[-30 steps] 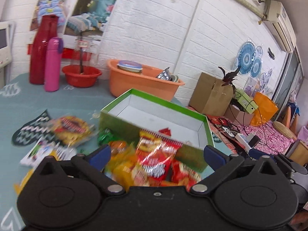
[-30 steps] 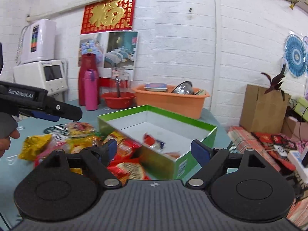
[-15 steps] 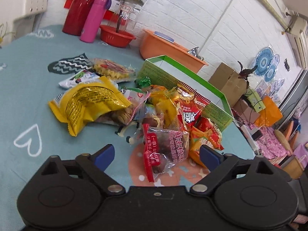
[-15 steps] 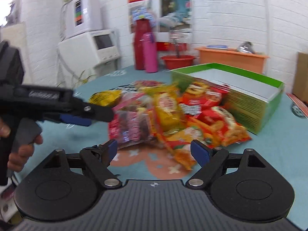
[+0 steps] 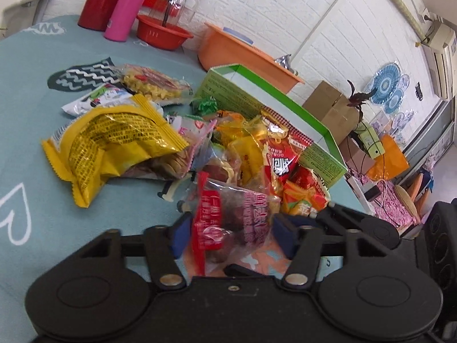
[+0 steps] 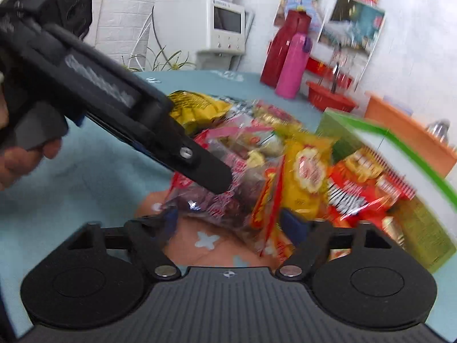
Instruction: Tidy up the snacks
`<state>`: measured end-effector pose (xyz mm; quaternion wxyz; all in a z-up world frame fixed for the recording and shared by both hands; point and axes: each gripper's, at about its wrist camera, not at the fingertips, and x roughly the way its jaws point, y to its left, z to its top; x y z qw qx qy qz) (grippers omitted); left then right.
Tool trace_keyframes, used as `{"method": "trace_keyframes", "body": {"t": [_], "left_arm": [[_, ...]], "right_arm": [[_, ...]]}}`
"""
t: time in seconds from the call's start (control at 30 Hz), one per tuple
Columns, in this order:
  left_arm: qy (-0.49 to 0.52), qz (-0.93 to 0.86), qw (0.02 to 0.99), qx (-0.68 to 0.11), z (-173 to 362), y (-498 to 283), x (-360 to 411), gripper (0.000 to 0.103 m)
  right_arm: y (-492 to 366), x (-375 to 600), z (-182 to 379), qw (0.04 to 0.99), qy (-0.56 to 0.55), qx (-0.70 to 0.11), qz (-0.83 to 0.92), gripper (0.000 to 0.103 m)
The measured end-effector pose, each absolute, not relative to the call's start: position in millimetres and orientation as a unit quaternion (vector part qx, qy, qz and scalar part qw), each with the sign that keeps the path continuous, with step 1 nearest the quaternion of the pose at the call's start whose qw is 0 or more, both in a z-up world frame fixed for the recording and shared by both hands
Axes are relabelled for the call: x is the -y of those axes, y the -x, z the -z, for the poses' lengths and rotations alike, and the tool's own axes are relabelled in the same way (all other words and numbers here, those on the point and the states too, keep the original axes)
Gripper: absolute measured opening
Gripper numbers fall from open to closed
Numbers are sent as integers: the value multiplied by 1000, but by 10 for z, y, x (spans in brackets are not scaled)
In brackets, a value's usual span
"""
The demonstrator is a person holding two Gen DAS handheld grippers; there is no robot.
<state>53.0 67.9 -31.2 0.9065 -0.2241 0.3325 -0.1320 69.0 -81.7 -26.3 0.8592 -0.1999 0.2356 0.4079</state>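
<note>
Snack pile point(image 5: 228, 154) tight against green box point(image 5: 285, 108) wall, tablecloth point(image 5: 42, 185) bare leftward.

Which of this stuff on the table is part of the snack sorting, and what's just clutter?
Job: snack pile, yellow bag, red-label bag, green box.

Clutter: pink bottle, red jug, red bowl, orange tub.

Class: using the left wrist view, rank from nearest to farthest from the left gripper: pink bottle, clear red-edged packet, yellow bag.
1. clear red-edged packet, between the left gripper fingers.
2. yellow bag, left, mid-table.
3. pink bottle, far left, by the wall.
</note>
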Motion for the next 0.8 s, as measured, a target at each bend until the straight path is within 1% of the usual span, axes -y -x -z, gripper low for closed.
{"method": "trace_keyframes", "body": {"t": [0.03, 0.07, 0.2, 0.33, 0.43, 0.47, 0.5, 0.53, 0.57, 0.67, 0.8], "left_arm": [[224, 134, 907, -332, 326, -531, -686, 72], [229, 139, 904, -332, 338, -532, -700, 72], [238, 142, 900, -335, 365, -527, -742, 75], [245, 134, 901, -333, 365, -469, -792, 75], [252, 128, 900, -332, 362, -427, -817, 74], [251, 127, 901, -330, 345, -412, -812, 74], [246, 126, 904, -325, 307, -391, -799, 74], [240, 125, 908, -321, 262, -363, -789, 74], [237, 130, 910, -316, 216, -341, -773, 73], [229, 149, 914, -300, 72, -303, -692, 73], [206, 180, 925, -265, -201, -326, -507, 73]], "right_arm": [[-664, 829, 252, 859, 184, -243, -410, 86], [-638, 848, 246, 858, 176, -246, -415, 81], [-631, 914, 276, 860, 151, -261, -412, 81], [-634, 877, 273, 864, 153, -257, -406, 87], [-662, 832, 274, 864, 152, -258, -404, 86], [-656, 823, 273, 864, 151, -259, -405, 70], [-644, 822, 270, 865, 148, -258, -405, 63], [-632, 824, 268, 868, 146, -260, -397, 48], [-623, 837, 264, 873, 142, -260, -388, 43], [-581, 983, 169, 882, 106, -252, -383, 42], [-469, 1159, -39, 902, 105, -213, -361, 42]]}}
